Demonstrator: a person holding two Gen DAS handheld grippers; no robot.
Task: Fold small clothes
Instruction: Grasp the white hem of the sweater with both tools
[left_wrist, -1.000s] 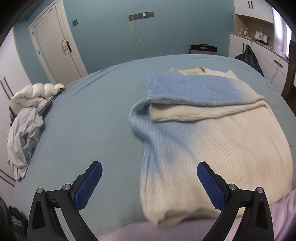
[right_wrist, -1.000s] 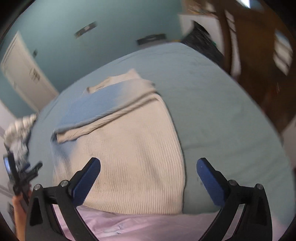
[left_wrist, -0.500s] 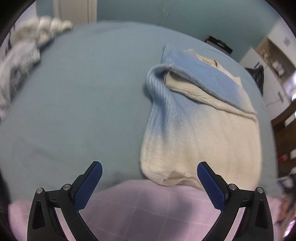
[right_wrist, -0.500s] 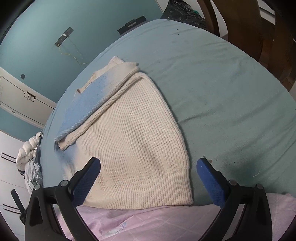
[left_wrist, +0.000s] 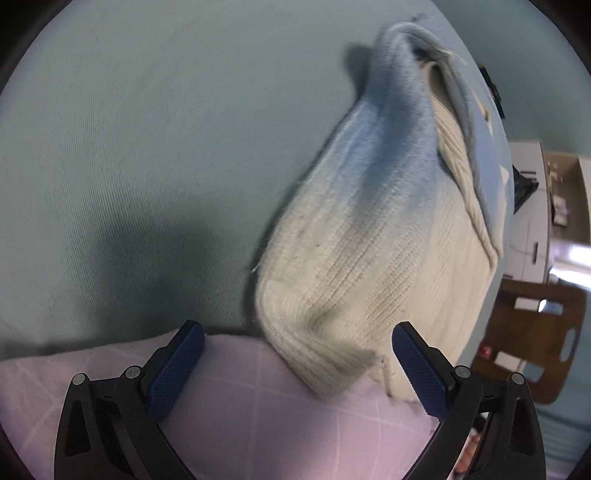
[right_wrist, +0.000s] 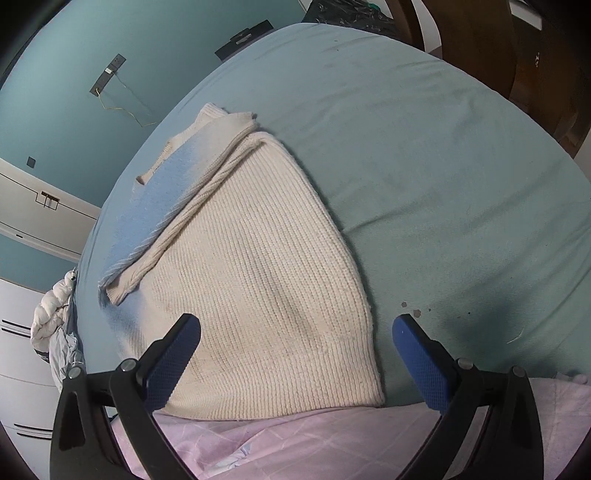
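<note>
My left claw (left_wrist: 297, 363) is released, jaws spread wide, with the sweater's (left_wrist: 373, 236) near corner between the fingertips and nothing gripped. That corner bunches up where it overlaps the pink sheet (left_wrist: 240, 398) at the bed's near edge. My right claw (right_wrist: 297, 354) is released too, jaws apart over the sweater's (right_wrist: 258, 280) hem at 6 o'clock. The sweater lies flat on the bed (right_wrist: 443, 166), cream in the body and fading to blue toward 10 o'clock, with a sleeve (right_wrist: 177, 206) folded across its far end. A pile of clothes (right_wrist: 55, 321) sits at the bed's edge at 9 o'clock.
</note>
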